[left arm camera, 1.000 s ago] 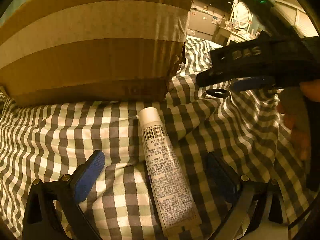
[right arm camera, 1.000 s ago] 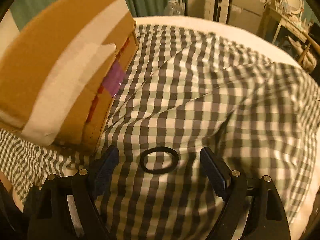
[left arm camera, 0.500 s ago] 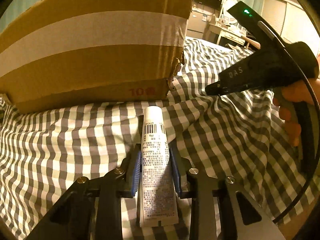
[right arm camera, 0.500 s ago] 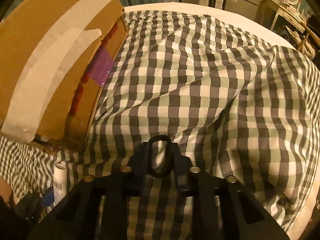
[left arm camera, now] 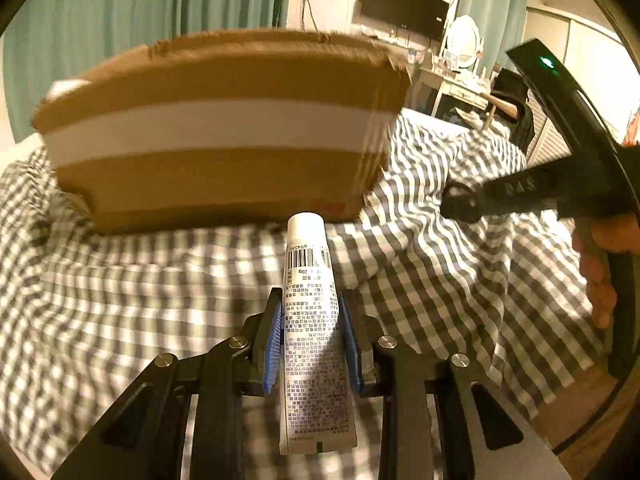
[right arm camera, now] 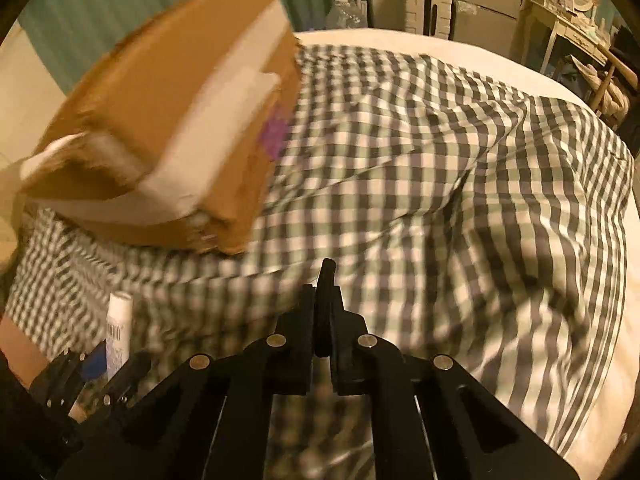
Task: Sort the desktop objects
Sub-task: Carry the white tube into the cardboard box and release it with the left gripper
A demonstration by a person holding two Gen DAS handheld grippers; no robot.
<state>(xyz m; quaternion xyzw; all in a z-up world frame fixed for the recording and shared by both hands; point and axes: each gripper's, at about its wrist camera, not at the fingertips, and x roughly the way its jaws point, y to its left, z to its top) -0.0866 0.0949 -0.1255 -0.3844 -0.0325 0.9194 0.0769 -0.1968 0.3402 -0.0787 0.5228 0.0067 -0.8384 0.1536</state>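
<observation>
My left gripper (left arm camera: 312, 320) is shut on a white tube with a barcode (left arm camera: 310, 320), cap pointing forward, held above the checked cloth (left arm camera: 120, 300). The tube also shows at the lower left of the right wrist view (right arm camera: 119, 328). My right gripper (right arm camera: 324, 312) is shut on a black hair ring (right arm camera: 326, 276), squeezed flat and edge-on between the jaws, above the cloth. The right gripper shows at the right of the left wrist view (left arm camera: 460, 204). A cardboard box with white tape (left arm camera: 224, 132) stands ahead of both grippers, also in the right wrist view (right arm camera: 172, 128).
The checked cloth (right arm camera: 440, 160) covers a bed, wrinkled, with its edge at the right. Green curtains (left arm camera: 120, 20) hang behind the box. Furniture, a dark screen (left arm camera: 404, 6) and a round mirror stand at the back right.
Both grippers closed on their objects, the left on the tube and the right on the hair ring, then lifted them off the cloth. The box now appears lower and farther in both views.
</observation>
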